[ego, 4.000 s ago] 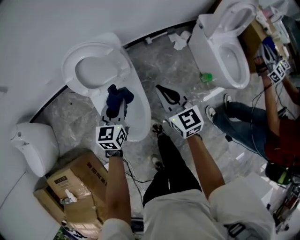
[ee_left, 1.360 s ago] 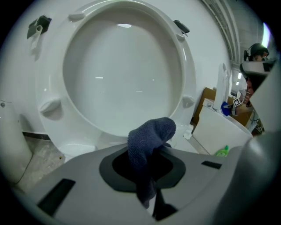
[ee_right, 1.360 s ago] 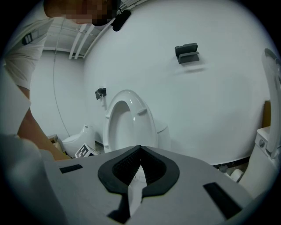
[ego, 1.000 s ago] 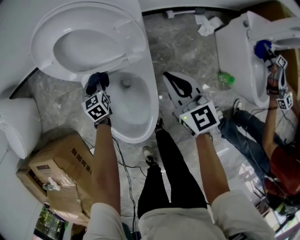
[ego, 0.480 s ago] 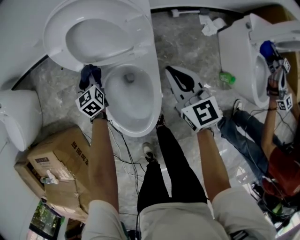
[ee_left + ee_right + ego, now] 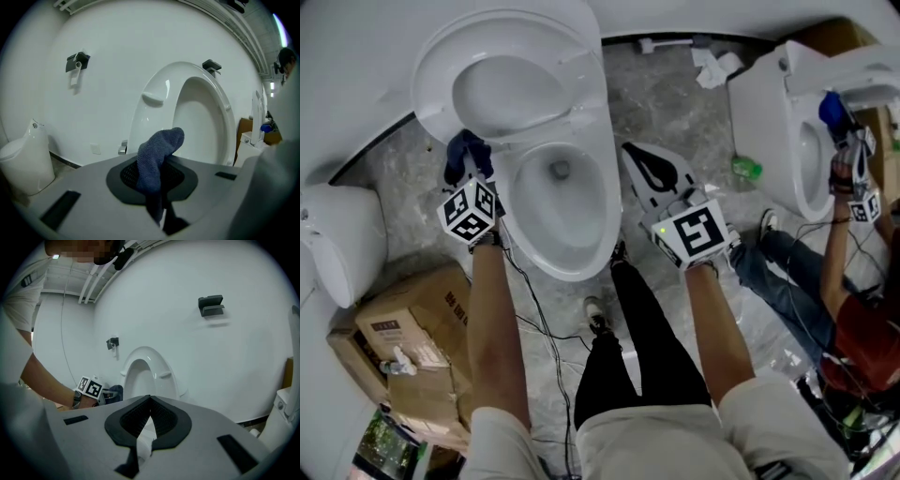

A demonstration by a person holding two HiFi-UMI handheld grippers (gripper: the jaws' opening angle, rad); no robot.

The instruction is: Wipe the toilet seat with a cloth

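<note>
Landmark is the toilet bowl (image 6: pixel 558 202), white, open, on a grey marble floor (image 6: pixel 666 84).
Nearest the camera, below the bowl: the person's black-trousered leg (image 6: pixel 628 347). 1 cardboard box (image 6: pixel 403 347) sits on the floor to the bowl's lower left.
The left tool (image 6: pixel 471 178) is at the bowl's left rim. Its jaws are clamped on a dark blue cloth (image 6: pixel 159 145). The cloth bunches up above the pads and its tip flops to the right. It hangs off the bowl's left edge, just below the raised seat. Cannot tell if it touches the porcelain.
The right tool (image 6: pixel 150 401) is just right of the bowl, over the floor. Its jaws are together with nothing between the pads.
Beyond the bowl, the toilet seat (image 6: pixel 220 108) stands upright against the white wall (image 6: pixel 117 56). In the left gripper view it is behind the cloth, apart from it.
Far right of the bowl: a small green item (image 6: pixel 745 171) on the floor, then a 2nd toilet (image 6: pixel 778 122). Another person (image 6: pixel 853 309) is beside that toilet.
</note>
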